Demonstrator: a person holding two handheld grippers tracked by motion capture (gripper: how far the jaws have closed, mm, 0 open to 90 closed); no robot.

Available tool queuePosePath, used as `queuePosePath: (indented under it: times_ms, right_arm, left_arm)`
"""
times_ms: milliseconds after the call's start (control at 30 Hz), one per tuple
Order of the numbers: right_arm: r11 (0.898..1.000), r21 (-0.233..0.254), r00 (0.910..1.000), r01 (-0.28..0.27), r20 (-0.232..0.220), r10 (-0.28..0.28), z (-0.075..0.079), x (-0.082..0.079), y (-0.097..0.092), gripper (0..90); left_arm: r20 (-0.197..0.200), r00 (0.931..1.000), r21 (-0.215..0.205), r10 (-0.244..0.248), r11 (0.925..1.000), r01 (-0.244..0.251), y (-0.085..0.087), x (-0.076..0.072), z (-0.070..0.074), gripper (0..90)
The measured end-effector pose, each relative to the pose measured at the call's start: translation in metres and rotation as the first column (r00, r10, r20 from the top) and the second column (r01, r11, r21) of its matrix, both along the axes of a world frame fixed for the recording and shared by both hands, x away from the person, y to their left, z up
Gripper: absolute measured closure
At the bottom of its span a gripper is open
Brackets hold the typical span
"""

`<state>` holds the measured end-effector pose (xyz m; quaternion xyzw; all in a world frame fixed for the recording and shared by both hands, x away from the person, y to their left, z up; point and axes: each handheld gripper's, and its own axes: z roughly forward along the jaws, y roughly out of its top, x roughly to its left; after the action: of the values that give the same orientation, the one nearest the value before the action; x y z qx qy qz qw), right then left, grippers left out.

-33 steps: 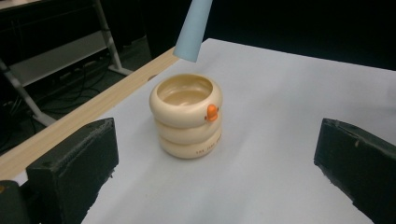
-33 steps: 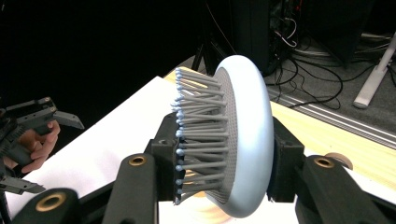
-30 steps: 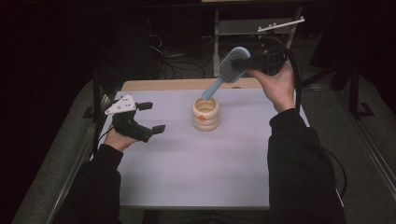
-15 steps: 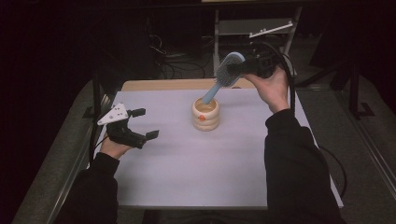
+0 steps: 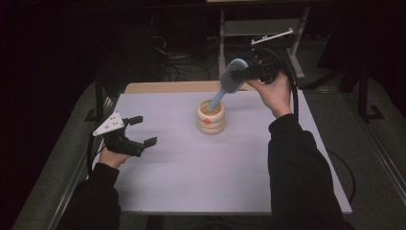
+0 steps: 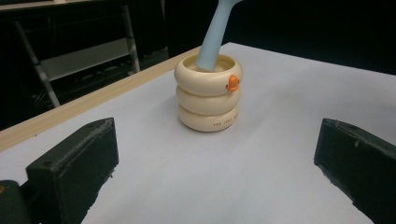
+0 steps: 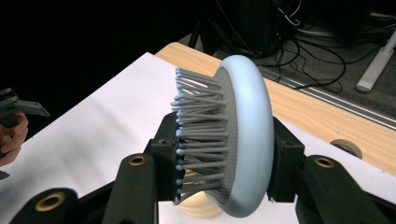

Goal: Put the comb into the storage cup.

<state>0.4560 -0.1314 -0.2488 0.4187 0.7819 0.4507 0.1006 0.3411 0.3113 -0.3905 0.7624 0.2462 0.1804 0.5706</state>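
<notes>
The right hand-held gripper (image 5: 251, 73), upper right of centre in the high view, is clenched on the head of a pale blue hairbrush (image 5: 231, 76). Holding it by the head leaves the handle free to point down, and the handle's tip is inside the cream ringed cup (image 5: 211, 117) at the middle of the counter (image 5: 191, 182). That slant looks deliberate: the handle goes in first so the brush can stand in the cup.

The left hand-held gripper (image 5: 138, 130), at the left of the frame, hovers released over the counter, nothing between its jaws, well apart from the cup, likely waiting.

The right gripper view shows the grip up close: the jaws pinch the brush (image 7: 229, 140) across its bristles and back. The left gripper view gives what that one hides: the handle (image 6: 212, 39) entering the cup (image 6: 208, 93) mouth, and a small orange beak on its rim.
</notes>
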Motion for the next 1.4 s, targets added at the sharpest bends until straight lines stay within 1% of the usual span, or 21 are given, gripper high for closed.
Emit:
queuePosePath:
  times_ms: [200, 367, 400, 433, 467, 533, 633, 733, 833, 900, 967, 1000, 1067, 1133, 1200, 1267, 1400]
  right_arm:
    - [1.000, -0.019, 1.0000, -0.001, -0.009, 0.001, -0.006, 0.003, 0.003, 54.6]
    - [1.000, -0.025, 0.9998, -0.004, -0.019, 0.004, -0.013, 0.006, 0.005, 54.5]
    - [1.000, -0.025, 0.9998, -0.004, -0.019, 0.004, -0.013, 0.006, 0.005, 54.5]
    - [1.000, -0.025, 0.9997, -0.004, -0.023, 0.003, -0.015, 0.006, 0.006, 54.5]
    - [0.999, -0.035, 0.9996, -0.001, -0.027, 0.001, -0.019, 0.007, 0.007, 54.5]
    - [0.999, -0.039, 0.9995, -0.001, -0.032, 0.000, -0.022, 0.008, 0.008, 54.5]
    - [0.999, -0.044, 0.9994, 0.000, -0.035, -0.002, -0.026, 0.010, 0.011, 54.5]
    - [0.999, -0.054, 0.9992, -0.007, -0.038, 0.005, -0.030, 0.011, 0.015, 54.4]
    - [0.998, -0.064, 0.9991, -0.014, -0.040, 0.012, -0.033, 0.012, 0.020, 54.4]
    - [0.997, -0.073, 0.9992, -0.014, -0.039, 0.011, -0.036, 0.013, 0.023, 54.4]
    - [0.997, -0.082, 0.9990, -0.013, -0.044, 0.010, -0.039, 0.013, 0.026, 54.4]
    - [0.997, -0.082, 0.9990, -0.013, -0.044, 0.010, -0.039, 0.013, 0.026, 54.4]
    - [0.996, -0.091, 0.9984, -0.021, -0.053, 0.017, -0.045, 0.015, 0.030, 54.4]
    - [0.996, -0.089, 0.9978, -0.027, -0.063, 0.021, -0.049, 0.016, 0.032, 54.3]
    - [0.995, -0.090, 0.9974, -0.031, -0.068, 0.025, -0.053, 0.017, 0.033, 54.3]
    - [0.995, -0.093, 0.9972, -0.030, -0.071, 0.024, -0.057, 0.018, 0.034, 54.3]
    - [0.997, -0.075, 0.9969, -0.028, -0.075, 0.022, -0.061, 0.018, 0.036, 54.0]
  left_arm:
    - [-0.010, 0.9999, -0.014, 0.012, 0.9998, -0.013, 0.008, -0.003, -0.007, 0.0]
    - [-0.013, 0.9997, -0.046, 0.022, 0.9987, -0.022, 0.015, -0.007, -0.013, 0.0]
    - [-0.013, 0.9997, -0.046, 0.022, 0.9987, -0.022, 0.015, -0.007, -0.013, 0.0]
    - [-0.017, 0.9995, -0.055, 0.025, 0.9982, -0.026, 0.018, -0.008, -0.018, 0.0]
    - [-0.016, 0.9995, -0.061, 0.029, 0.9977, -0.030, 0.019, -0.009, -0.019, 0.0]
    - [-0.019, 0.9992, -0.070, 0.035, 0.9969, -0.036, 0.021, -0.009, -0.021, 0.0]
    - [-0.014, 0.9985, -0.057, 0.052, 0.9970, -0.053, 0.024, -0.011, -0.024, 0.0]
    - [-0.016, 0.9981, -0.065, 0.060, 0.9960, -0.061, 0.025, -0.013, -0.027, 0.0]
    - [-0.013, 0.9975, -0.062, 0.069, 0.9957, -0.069, 0.026, -0.014, -0.030, 0.0]
    - [-0.005, 0.9964, -0.052, 0.084, 0.9950, -0.085, 0.028, -0.014, -0.033, 0.0]
    - [-0.028, 0.9956, -0.058, 0.089, 0.9942, -0.091, 0.029, -0.012, -0.034, 0.0]
    - [-0.028, 0.9956, -0.058, 0.089, 0.9942, -0.091, 0.029, -0.012, -0.034, 0.0]
    - [-0.028, 0.9955, -0.051, 0.090, 0.9945, -0.092, 0.029, -0.013, -0.035, 0.0]
    - [-0.021, 0.9956, -0.052, 0.091, 0.9944, -0.092, 0.029, -0.015, -0.037, 0.0]
    - [-0.028, 0.9957, -0.047, 0.089, 0.9948, -0.090, 0.030, -0.016, -0.039, 0.0]
    - [-0.024, 0.9950, -0.047, 0.097, 0.9941, -0.098, 0.031, -0.017, -0.039, 0.0]
    - [-0.030, 0.9942, -0.048, 0.104, 0.9933, -0.105, 0.031, -0.016, -0.041, 0.0]
